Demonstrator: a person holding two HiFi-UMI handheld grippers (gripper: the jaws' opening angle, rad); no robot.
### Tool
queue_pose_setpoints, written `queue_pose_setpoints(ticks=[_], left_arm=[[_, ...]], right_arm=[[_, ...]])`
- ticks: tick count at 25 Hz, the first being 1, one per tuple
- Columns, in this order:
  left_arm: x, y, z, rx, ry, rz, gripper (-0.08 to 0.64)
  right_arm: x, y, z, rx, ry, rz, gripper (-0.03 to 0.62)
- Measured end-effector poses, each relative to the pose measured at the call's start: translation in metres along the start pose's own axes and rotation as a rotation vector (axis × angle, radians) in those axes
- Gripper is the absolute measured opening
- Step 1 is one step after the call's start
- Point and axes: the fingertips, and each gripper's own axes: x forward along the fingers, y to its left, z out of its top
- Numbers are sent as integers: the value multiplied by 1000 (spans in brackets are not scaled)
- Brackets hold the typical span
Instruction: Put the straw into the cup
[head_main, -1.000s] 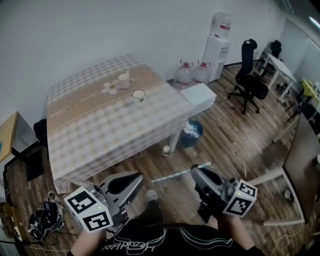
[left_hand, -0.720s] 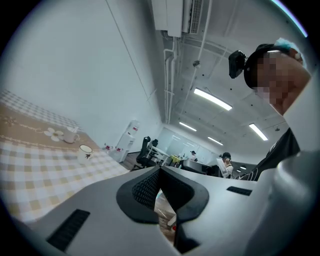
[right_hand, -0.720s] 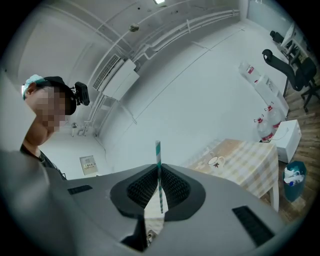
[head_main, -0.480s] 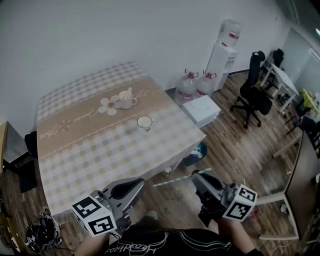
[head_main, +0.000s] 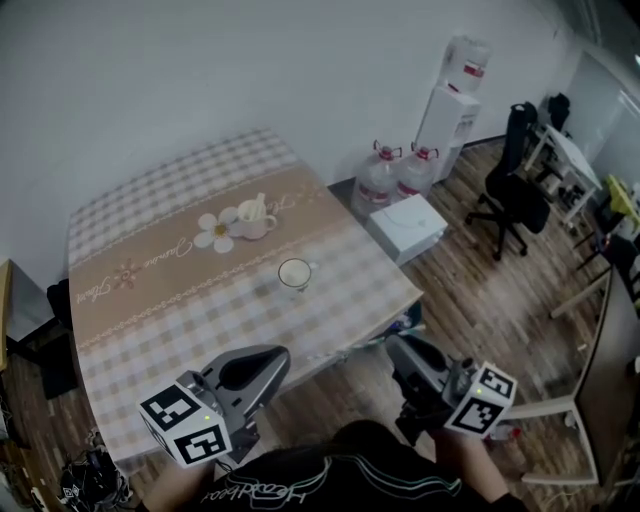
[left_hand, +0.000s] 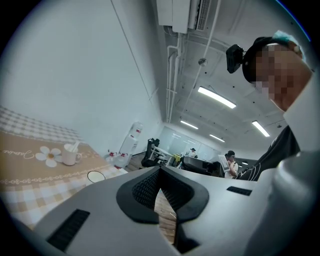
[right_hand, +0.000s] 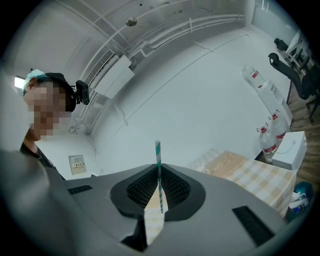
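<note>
At the lower left, the grey left hand-held gripper (head_main: 266, 366), with ribbed black pads, is clenched on nothing. Ahead spreads the checked cloth of the tabletop (head_main: 150, 300), its near edge close to both grippers. The round clear cup (head_main: 294, 273) stands upright amid bare cloth, apart from a white mug (head_main: 256, 222). At right, the right hand-held gripper (head_main: 398, 350) pinches a thin green-and-white striped straw (right_hand: 158, 170), well short of the cup.

The straw (right_hand: 159, 175) is striped green and white. The desk (head_main: 170, 310) is covered in beige-and-white checks, crossed by a tan band with a white daisy (head_main: 217, 231) beside a white mug (head_main: 257, 224). The floor (head_main: 480, 300) on the right is brown wood grain.
</note>
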Motion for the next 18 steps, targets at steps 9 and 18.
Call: queue_pose_setpoints(ticks=[9,18], left_arm=[[10,28,8,-12,-5,37,-3],[24,60,25,-42,-25,117,-3]], right_arm=[[30,-25,7,9,9,18,32],[75,-47,21,-18,75,76,32]])
